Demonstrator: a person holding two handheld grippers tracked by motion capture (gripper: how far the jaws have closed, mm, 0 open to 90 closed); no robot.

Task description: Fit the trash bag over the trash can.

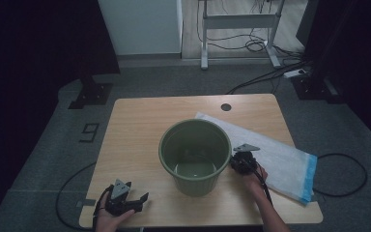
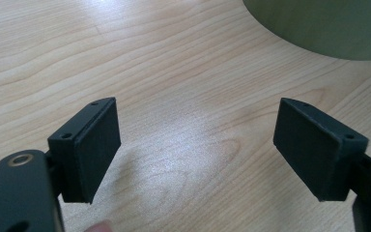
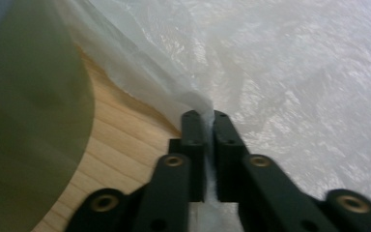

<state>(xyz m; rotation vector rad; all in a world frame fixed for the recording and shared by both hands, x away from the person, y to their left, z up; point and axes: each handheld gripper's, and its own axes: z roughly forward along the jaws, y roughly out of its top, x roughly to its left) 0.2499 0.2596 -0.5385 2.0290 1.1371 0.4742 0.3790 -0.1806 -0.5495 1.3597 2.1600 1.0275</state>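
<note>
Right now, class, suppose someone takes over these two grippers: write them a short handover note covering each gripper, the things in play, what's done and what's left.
Right gripper: shut on the edge of the plastic bag, beside the green bin.
Left gripper: open, holding nothing, low over the table near its front left corner.
Bin: upright at the table's middle, no liner inside.
Bag: lying flat to the right of the bin, blue band at its far end.
Done: bag pinched.
Left, probably: lift the bag, open it, line the bin.

A lab set up for recording

A lone wooden desk [image 1: 140,125] stands on grey carpet [image 1: 43,159] marked with a taped number 9 [image 1: 90,131]; loose cables [image 1: 256,46] and a power strip [image 1: 294,73] trail past black stand bases [image 1: 91,94] and a white frame's legs [image 1: 239,21].
</note>
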